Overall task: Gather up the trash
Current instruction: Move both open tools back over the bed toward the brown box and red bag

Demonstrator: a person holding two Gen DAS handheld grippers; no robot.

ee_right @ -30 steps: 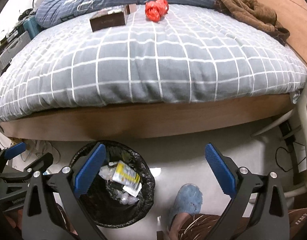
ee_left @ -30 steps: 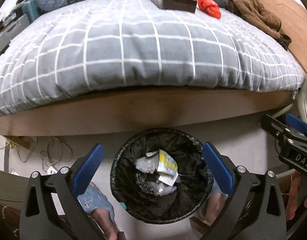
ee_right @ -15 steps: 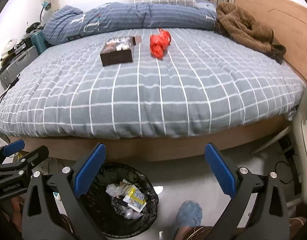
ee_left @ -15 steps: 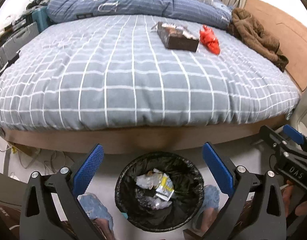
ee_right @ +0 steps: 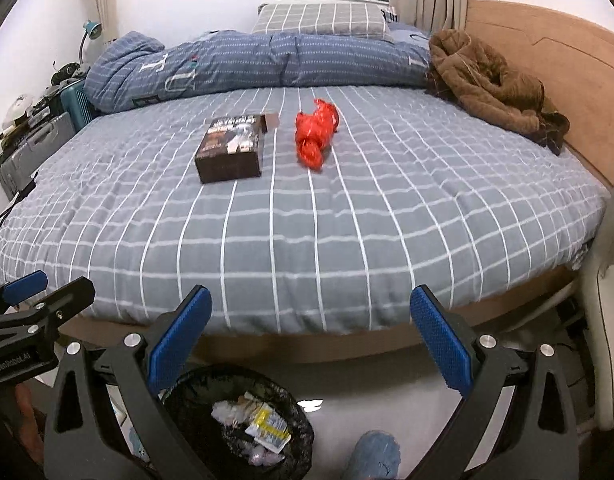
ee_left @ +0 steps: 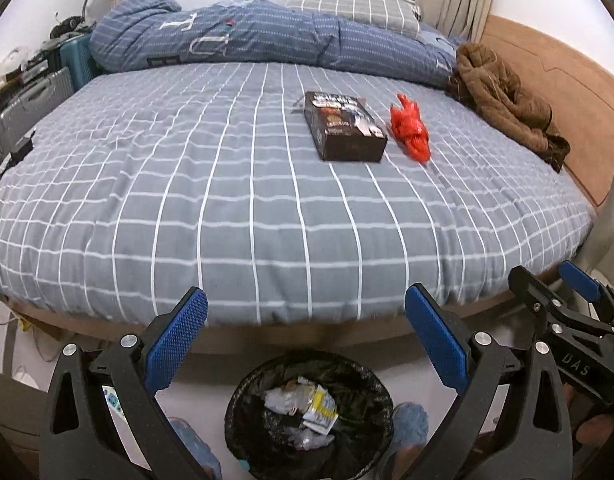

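Both grippers (ee_left: 305, 344) (ee_right: 311, 344) are gaping wide, empty; the red wrapper (ee_right: 316, 139) is lying mid-bed, ahead, nearer the right.

The bed (ee_left: 267, 208) has a grey checked cover, and sitting on it are a dark box (ee_left: 344, 127) with a crumpled red bag (ee_left: 410, 128) just beside it, a rolled blue duvet (ee_left: 267, 40) along the far side, plus a brown garment (ee_left: 503, 100) by the headboard.
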